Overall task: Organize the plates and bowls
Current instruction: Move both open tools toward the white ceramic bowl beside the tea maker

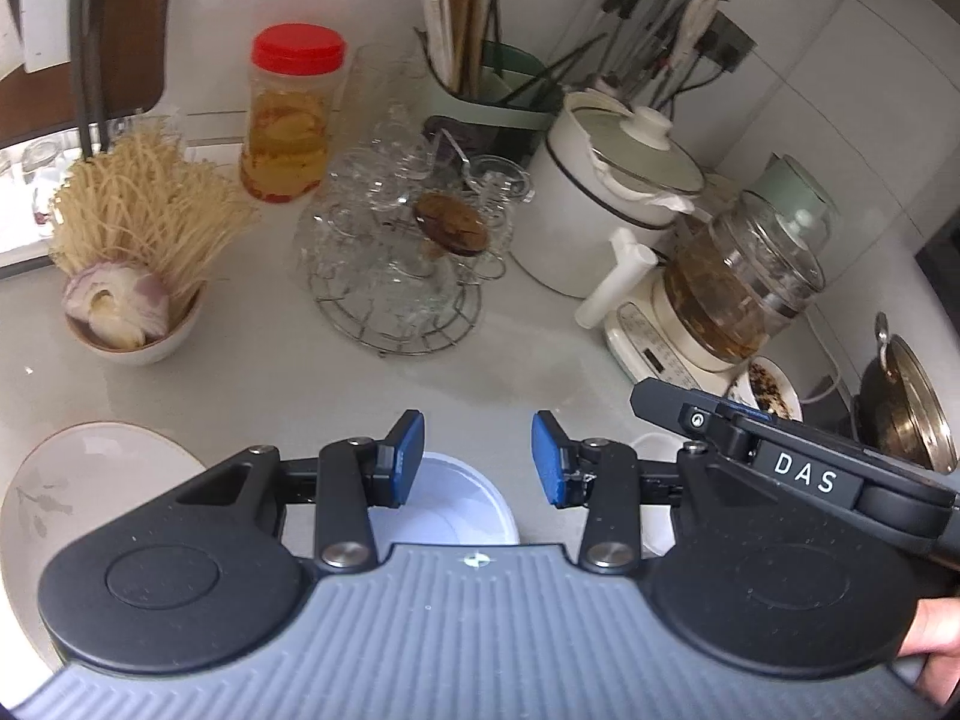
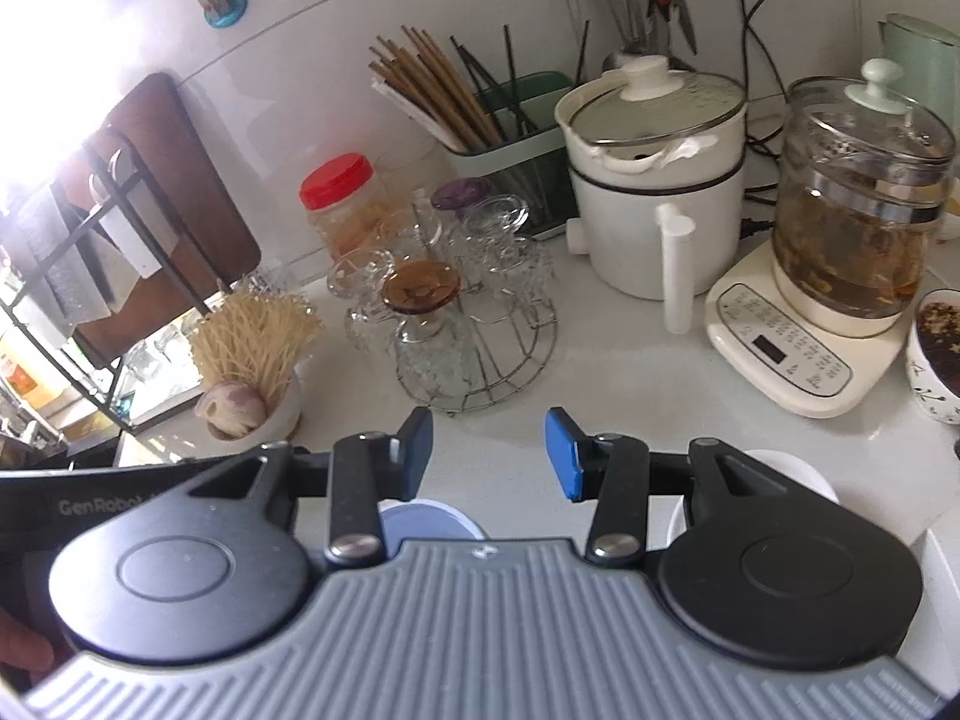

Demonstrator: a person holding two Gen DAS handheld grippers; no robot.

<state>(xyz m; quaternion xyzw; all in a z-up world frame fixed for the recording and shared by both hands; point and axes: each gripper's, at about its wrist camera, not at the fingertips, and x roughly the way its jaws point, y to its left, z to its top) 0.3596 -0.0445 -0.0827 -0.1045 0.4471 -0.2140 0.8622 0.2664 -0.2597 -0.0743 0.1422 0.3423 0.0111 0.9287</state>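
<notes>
In the left wrist view my left gripper point(image 1: 478, 459) hangs open over the pale counter, with nothing between its blue pads point(image 1: 408, 456). A white bowl point(image 1: 462, 498) sits just under and behind the pads. A white plate point(image 1: 90, 480) with a faint flower print lies at the lower left. My right gripper point(image 2: 489, 453) is open too, its jaws empty, over the same white bowl point(image 2: 429, 519). A second white bowl point(image 2: 798, 471) peeks out behind its right finger. The right tool's black body point(image 1: 798, 474) shows at the right of the left wrist view.
Beyond the grippers stand a bowl of dry noodles and onion point(image 1: 135, 324), a red-lidded jar point(image 1: 291, 120), glass cups on a wire rack point(image 1: 396, 252), a chopstick holder point(image 1: 480, 90), a white lidded pot point(image 1: 612, 192), a glass kettle on its base point(image 2: 852, 228) and a wok point(image 1: 906, 414).
</notes>
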